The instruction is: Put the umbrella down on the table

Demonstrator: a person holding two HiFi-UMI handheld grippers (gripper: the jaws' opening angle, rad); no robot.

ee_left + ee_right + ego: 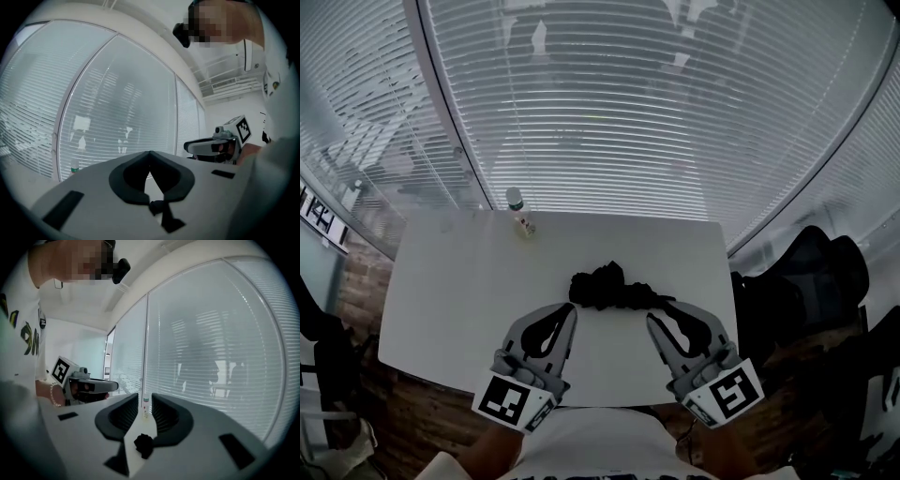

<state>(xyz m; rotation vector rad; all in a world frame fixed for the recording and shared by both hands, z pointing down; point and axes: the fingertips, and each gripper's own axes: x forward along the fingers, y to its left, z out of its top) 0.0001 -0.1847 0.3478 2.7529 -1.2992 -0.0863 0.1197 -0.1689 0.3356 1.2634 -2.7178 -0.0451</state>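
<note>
The black folded umbrella (609,286) lies crumpled on the white table (450,281), near the middle of its front half. Both grippers hover level just in front of it, over the near edge. My left gripper (572,309) has its jaws together with nothing in them; in the left gripper view its tips (149,153) meet. My right gripper (653,319) is close to the umbrella's right end and holds nothing. In the right gripper view its jaws (145,397) stand a narrow slit apart, and the umbrella (143,445) shows as a small dark lump low between them.
A small bottle (521,213) with a green cap stands at the table's far edge, left of centre, and shows through the right jaws (145,409). Curved windows with blinds (656,112) run behind the table. Dark bags (806,272) sit at the right.
</note>
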